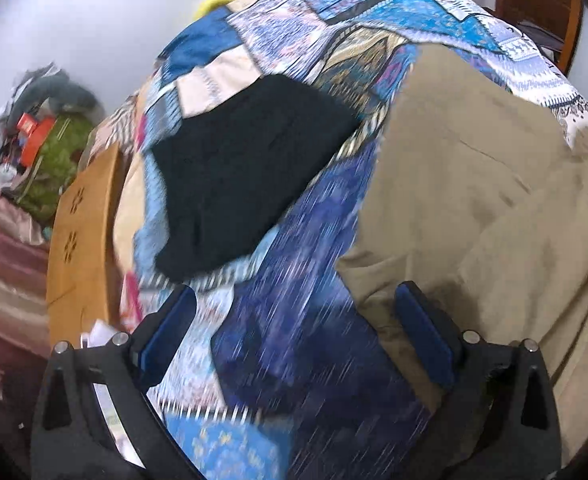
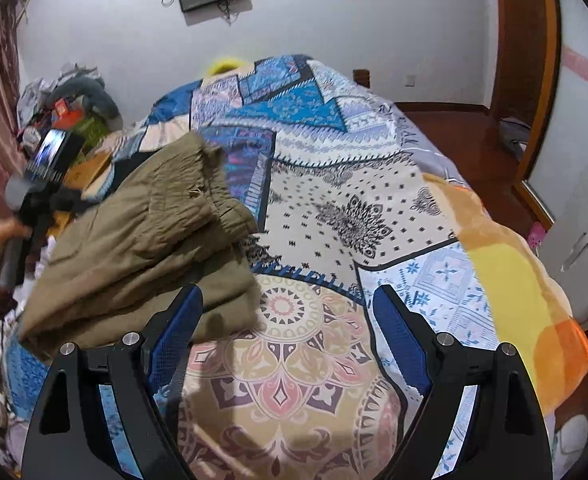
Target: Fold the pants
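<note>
Khaki pants [image 2: 141, 240] lie folded in a thick bundle on the patterned bedspread [image 2: 334, 208]. In the left wrist view the same pants [image 1: 474, 200] fill the right side. My left gripper [image 1: 294, 304] is open and empty above the bedspread, its right finger [image 1: 426, 332] over the pants' edge; the view is motion-blurred. My right gripper [image 2: 287, 308] is open and empty, its left finger [image 2: 177, 328] at the pants' near right corner. The left gripper also shows in the right wrist view [image 2: 41, 184], held beyond the pants.
A folded black garment [image 1: 245, 176] lies on the bedspread left of the khaki pants. A wooden board [image 1: 81, 240] and a pile of clutter [image 1: 45, 136] sit at the bed's left. An orange-yellow blanket [image 2: 526, 304] lies on the right. A door frame [image 2: 534, 80] stands at far right.
</note>
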Available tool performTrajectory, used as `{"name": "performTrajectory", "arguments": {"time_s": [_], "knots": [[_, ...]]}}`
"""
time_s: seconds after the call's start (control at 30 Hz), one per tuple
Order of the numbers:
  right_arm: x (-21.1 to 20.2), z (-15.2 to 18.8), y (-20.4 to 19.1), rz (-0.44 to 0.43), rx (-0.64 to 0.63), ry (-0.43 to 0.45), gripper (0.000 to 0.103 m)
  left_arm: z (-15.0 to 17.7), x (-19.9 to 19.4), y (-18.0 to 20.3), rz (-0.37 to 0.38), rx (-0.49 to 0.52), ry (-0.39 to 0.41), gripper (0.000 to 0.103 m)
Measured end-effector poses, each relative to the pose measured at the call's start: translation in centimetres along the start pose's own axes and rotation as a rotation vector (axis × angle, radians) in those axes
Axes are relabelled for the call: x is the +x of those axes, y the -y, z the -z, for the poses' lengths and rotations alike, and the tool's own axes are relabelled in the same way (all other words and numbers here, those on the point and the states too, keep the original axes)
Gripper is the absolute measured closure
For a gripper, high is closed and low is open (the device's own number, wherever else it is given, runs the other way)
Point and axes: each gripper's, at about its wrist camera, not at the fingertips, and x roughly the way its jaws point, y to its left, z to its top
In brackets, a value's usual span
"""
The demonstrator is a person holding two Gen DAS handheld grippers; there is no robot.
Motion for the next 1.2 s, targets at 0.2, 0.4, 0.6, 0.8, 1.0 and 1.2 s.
{"name": "performTrajectory", "arguments": {"time_s": [0.2, 0.4, 0.6, 0.8, 1.0, 1.2], "knots": [[-2.3, -0.7, -0.6, -0.012, -0.007, 0.046, 0.018, 6.3, -2.4, -2.0, -0.019, -0.038, -0.015, 0.002], [-3.0, -0.8, -3.0, -0.067, -0.055, 0.052, 0.018, 10.9, -5.3, -1.7, -0.024, -0.068, 0.007, 0.002], [-1.7, -0.5, -5.4, -0.085, -0.149, 0.036, 0.019, 12.1, -8.0, 0.0, 0.032, -0.040, 0.049, 0.004], [0.3, -1.2, -5.2, -0.118, -0.097, -0.005, 0.040, 13.0, -11.5, 0.1, 0.065, -0.057, 0.197, 0.008], [3.5, -1.8, -5.2, -0.153, -0.101, -0.098, 0.066, 13.7, -9.5, 0.5, -0.003, -0.009, 0.148, 0.022], [4.5, -0.2, -5.4, -0.159, -0.138, -0.119, 0.069, 14.8, -8.4, -1.5, -0.018, -0.104, 0.134, 0.027]]}}
